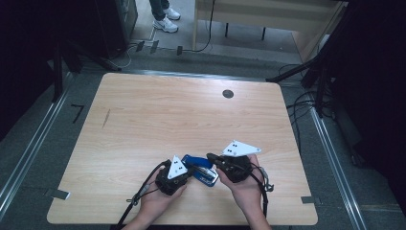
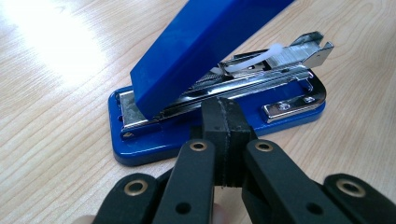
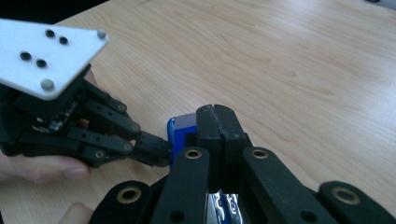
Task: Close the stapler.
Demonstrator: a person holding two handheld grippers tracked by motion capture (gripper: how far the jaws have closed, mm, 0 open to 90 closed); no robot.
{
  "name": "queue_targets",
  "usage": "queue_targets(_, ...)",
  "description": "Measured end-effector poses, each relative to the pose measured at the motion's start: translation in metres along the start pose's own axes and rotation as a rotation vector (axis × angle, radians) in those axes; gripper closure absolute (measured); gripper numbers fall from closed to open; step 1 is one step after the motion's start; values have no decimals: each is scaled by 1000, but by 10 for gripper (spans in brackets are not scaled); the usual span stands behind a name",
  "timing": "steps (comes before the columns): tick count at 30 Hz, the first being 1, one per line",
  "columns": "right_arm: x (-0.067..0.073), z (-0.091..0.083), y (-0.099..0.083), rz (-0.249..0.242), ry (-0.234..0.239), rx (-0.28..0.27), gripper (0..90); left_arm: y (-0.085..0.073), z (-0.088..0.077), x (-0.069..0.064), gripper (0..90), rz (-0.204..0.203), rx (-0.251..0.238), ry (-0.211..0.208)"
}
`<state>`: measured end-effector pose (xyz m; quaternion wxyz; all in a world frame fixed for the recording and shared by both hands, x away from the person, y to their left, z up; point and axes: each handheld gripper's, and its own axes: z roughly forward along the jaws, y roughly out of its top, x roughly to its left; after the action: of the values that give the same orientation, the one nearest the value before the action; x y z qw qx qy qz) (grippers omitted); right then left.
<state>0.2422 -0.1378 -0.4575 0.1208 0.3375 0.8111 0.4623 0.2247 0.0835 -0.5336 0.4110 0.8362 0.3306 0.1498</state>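
Observation:
A blue stapler (image 1: 207,176) lies near the table's front edge between my two grippers. Its blue cover (image 2: 201,51) is swung up, so the metal staple channel (image 2: 275,58) is bare above the blue base (image 2: 154,144). My left gripper (image 2: 225,112) is shut with nothing between its jaws, and its tip rests at the long side of the stapler's base. My right gripper (image 3: 215,116) is also shut and empty, poised right above the stapler (image 3: 180,128). In the high view the left gripper (image 1: 191,171) and the right gripper (image 1: 209,156) meet at the stapler from either side.
The wooden table (image 1: 158,110) stretches bare beyond the stapler, with a dark round grommet (image 1: 228,94) near its far edge. A person's white shoes (image 1: 165,21) and another desk (image 1: 268,14) stand on the floor behind. Cables (image 1: 306,103) run by the right corner.

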Motion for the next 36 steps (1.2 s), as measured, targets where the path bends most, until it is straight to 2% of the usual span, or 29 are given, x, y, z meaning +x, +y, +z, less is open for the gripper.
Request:
queue_targets(13,-3,-3,-24,30,-5,4,900,0,0,0,900,4,2,-3)
queue_targets(23,1,2,-40,31,-14,28,900,0,0,0,900,4,5,-10)
queue_targets(25,1,1,-42,32,-14,19,900,0,0,-1,900,5,4,-12)
queue_targets(31,5,-1,-48,17,-44,-5,900,0,0,0,900,6,6,-12)
queue_targets(35,10,1,-54,38,-83,-16,900,0,0,0,900,7,6,-12)
queue_targets(36,11,2,-56,42,-81,-14,900,0,-1,0,900,8,7,-12)
